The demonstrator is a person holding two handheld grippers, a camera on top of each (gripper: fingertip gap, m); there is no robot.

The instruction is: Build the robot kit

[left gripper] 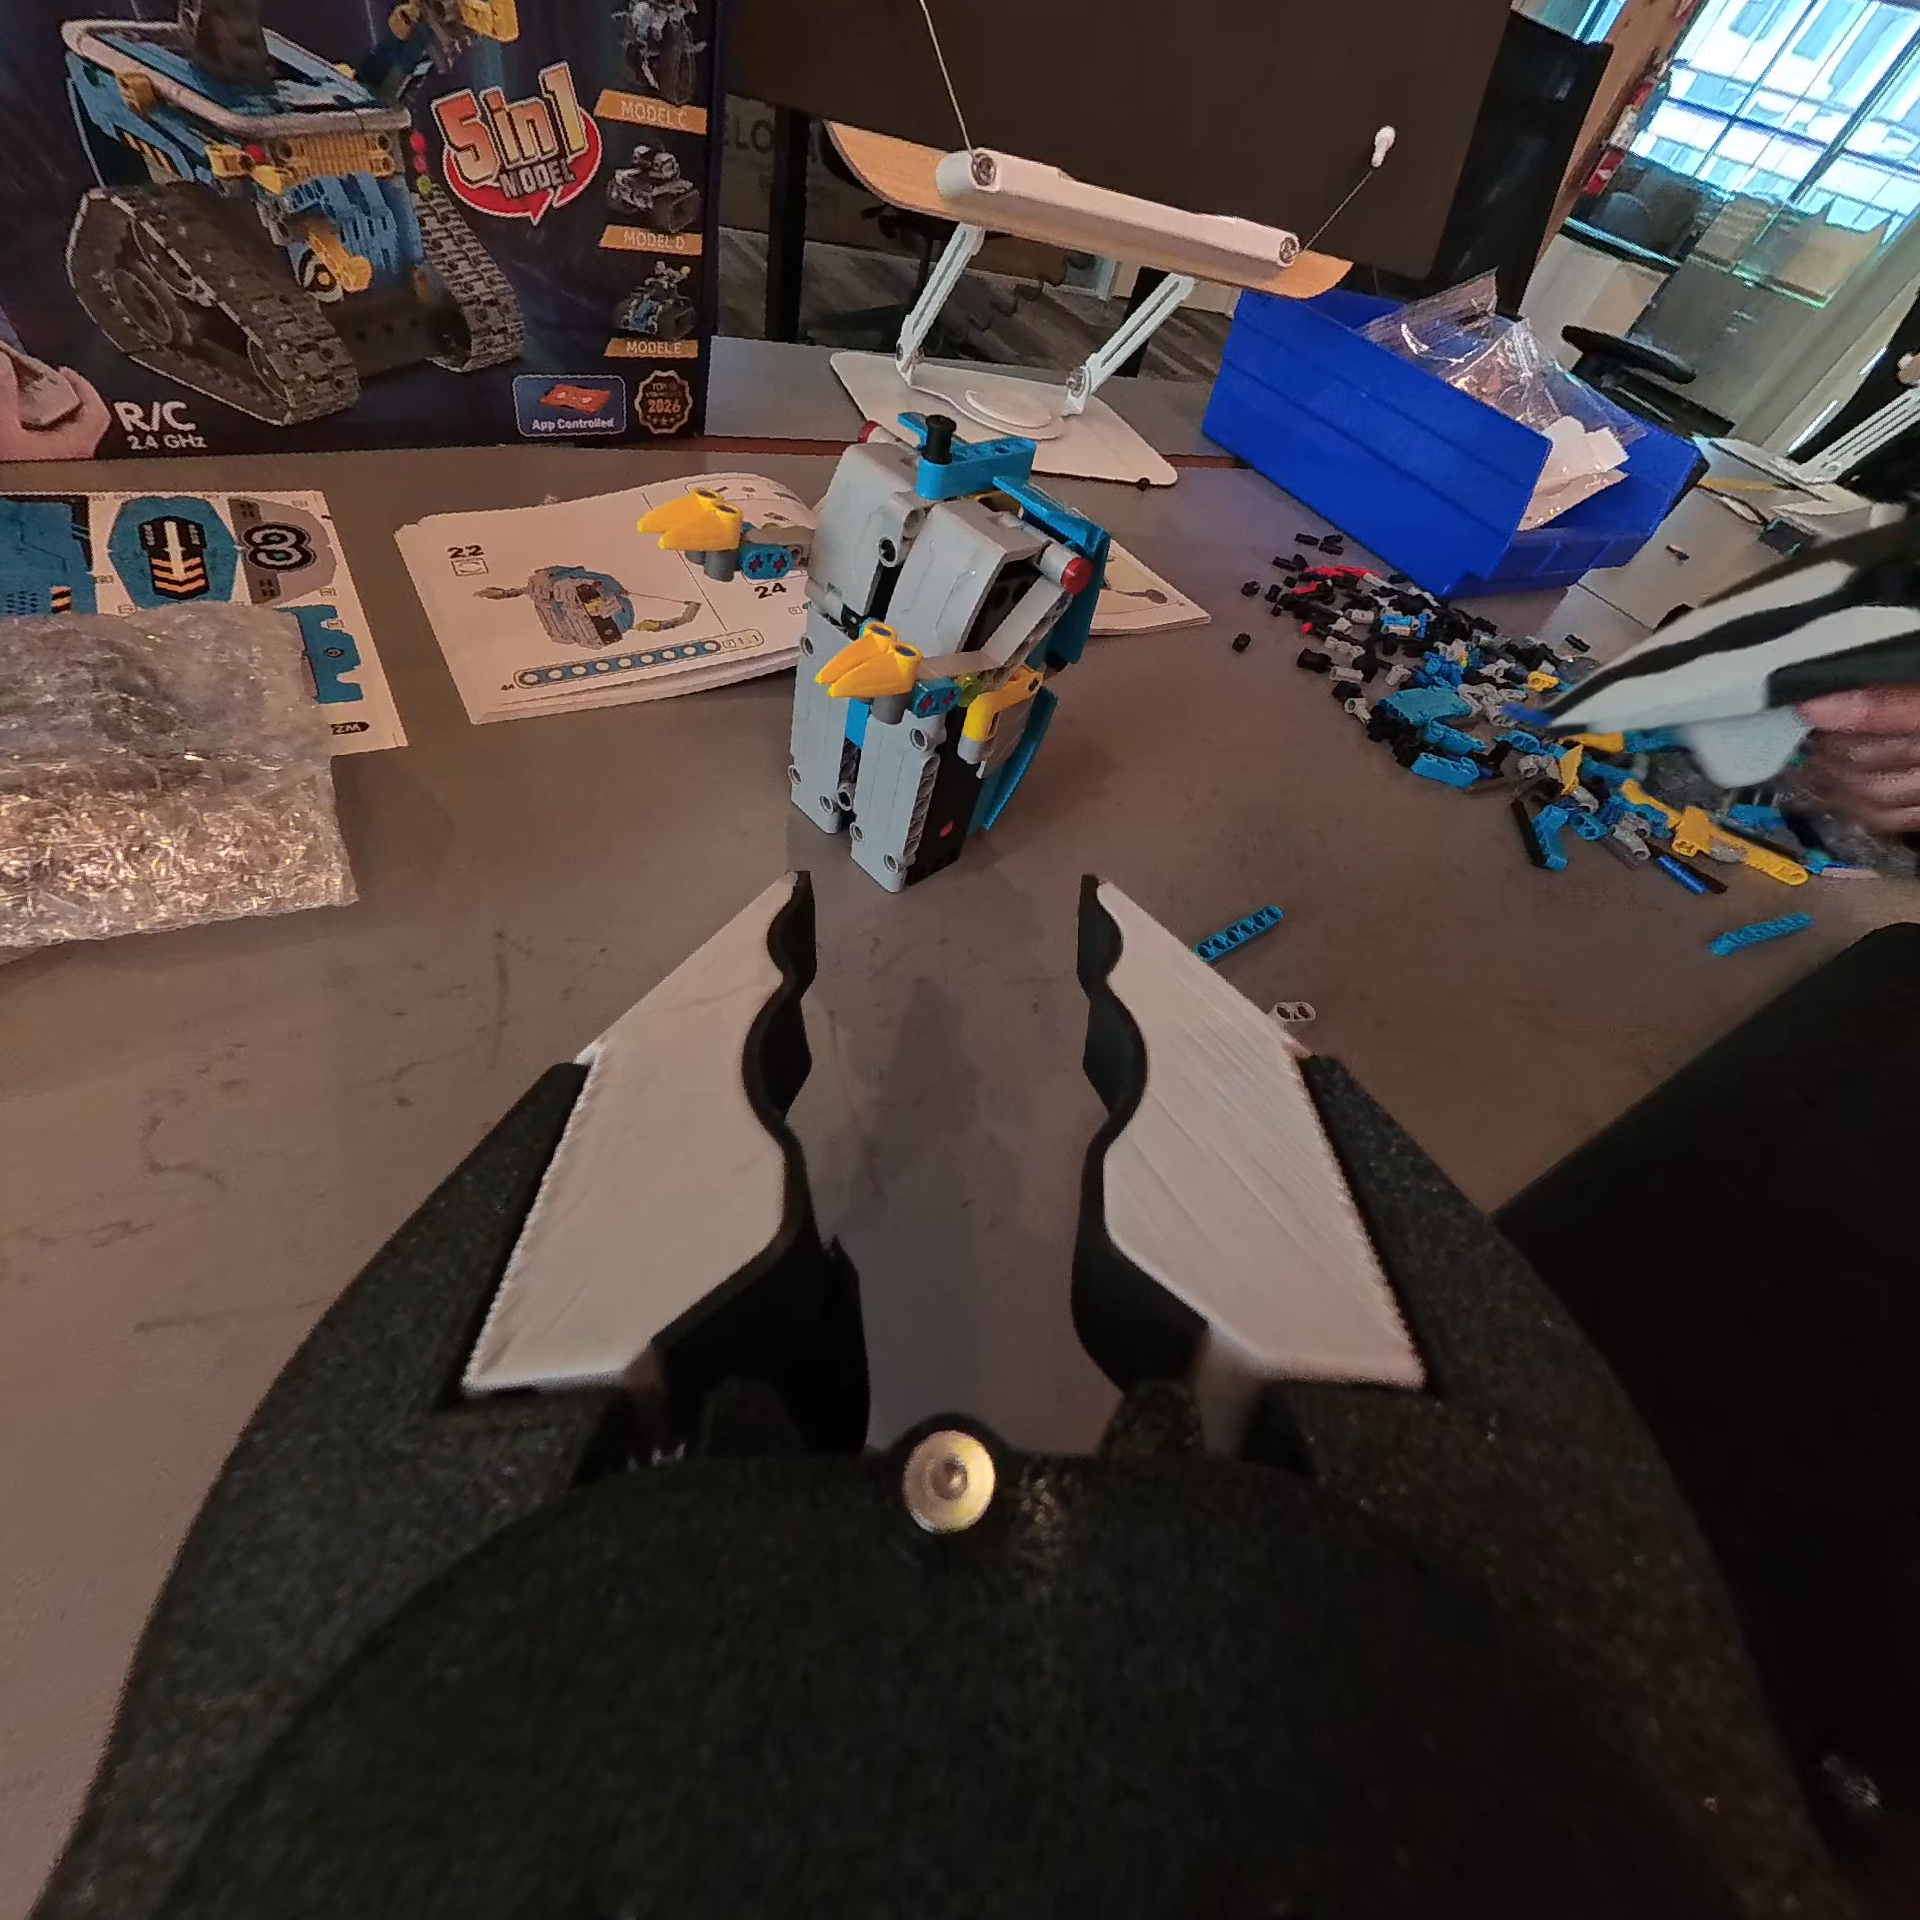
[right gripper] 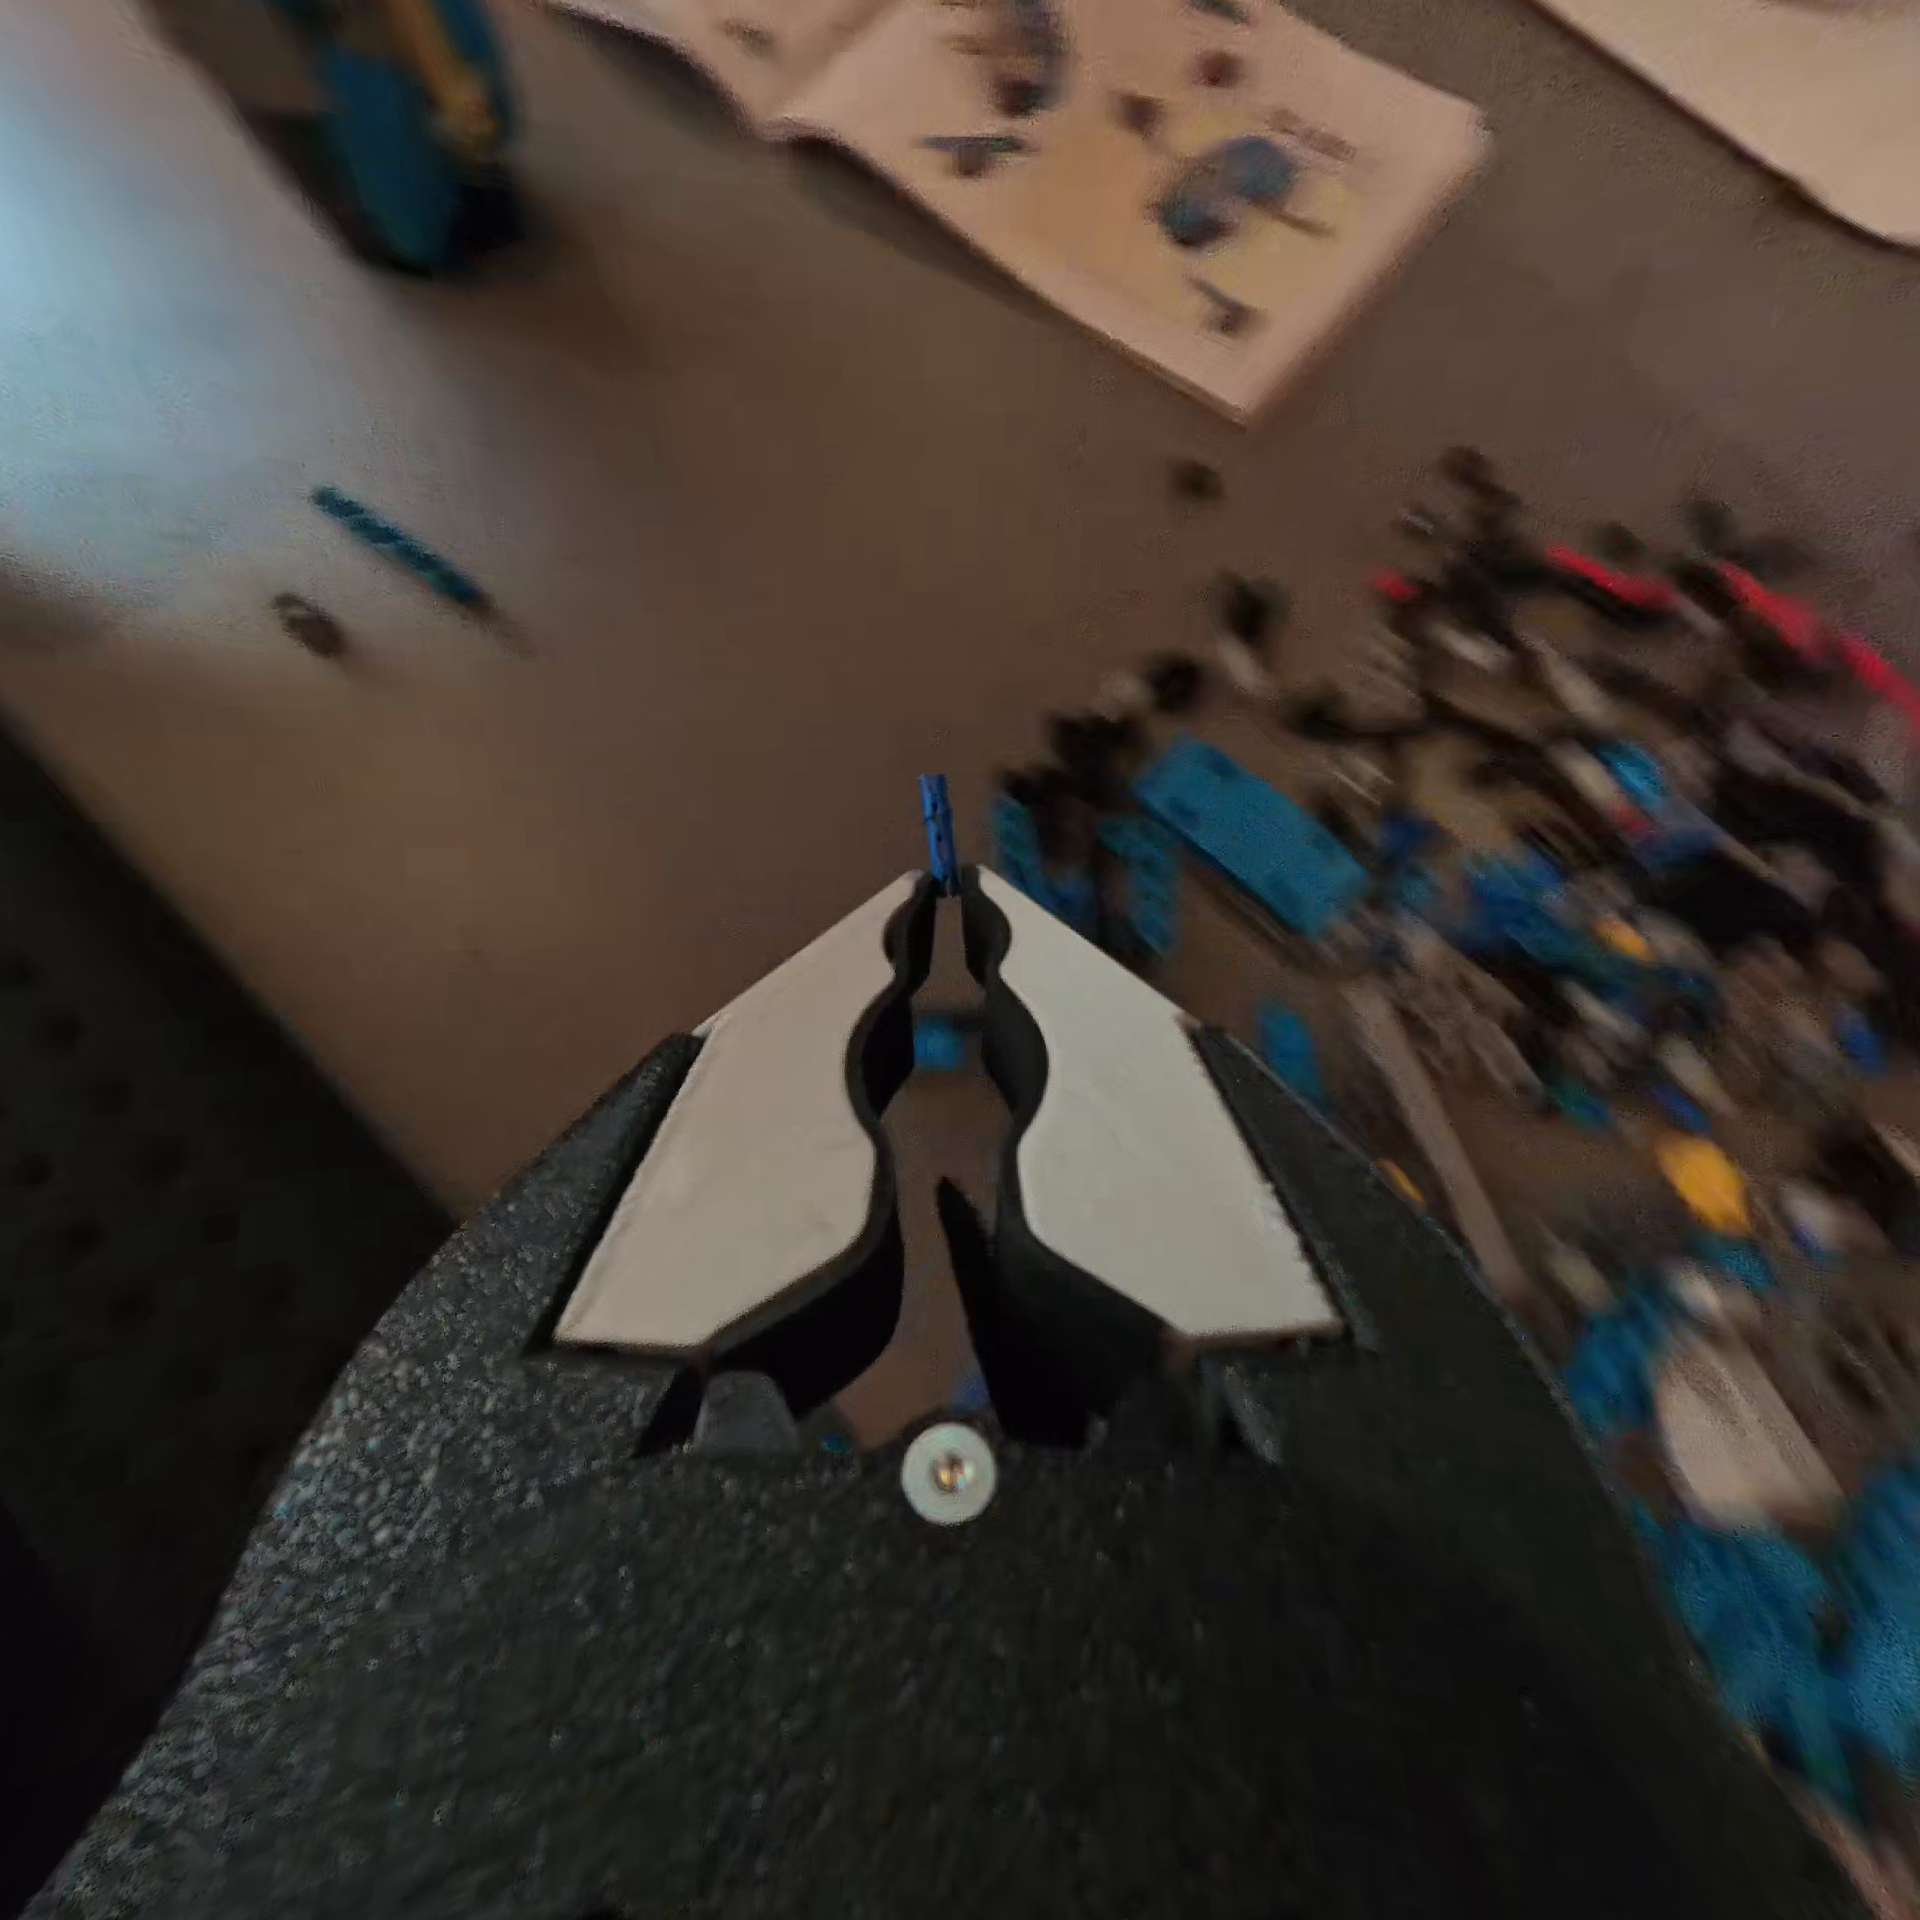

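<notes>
Small dark-blue plastic pin (right gripper: 938,831) pinched at tips of right gripper (right gripper: 948,883), above brown tabletop (right gripper: 675,675) near blurred pile of loose blue/black bricks (right gripper: 1558,883).

Left view: left gripper (left gripper: 943,894) spread wide, empty, low over table just short of upright grey-and-blue brick model w/ yellow claws (left gripper: 925,665); open instruction booklet (left gripper: 582,613) behind.

Left wrist view was sharp, daylight from windows (left gripper: 1766,135) upper right, fisheye bending at edges. Right wrist view was heavily motion-blurred, glare patch upper left.

Printed lettering on toy box (left gripper: 353,218), numbers on open booklet (left gripper: 582,613), perhaps sticker sheet (left gripper: 208,561) markings
</notes>
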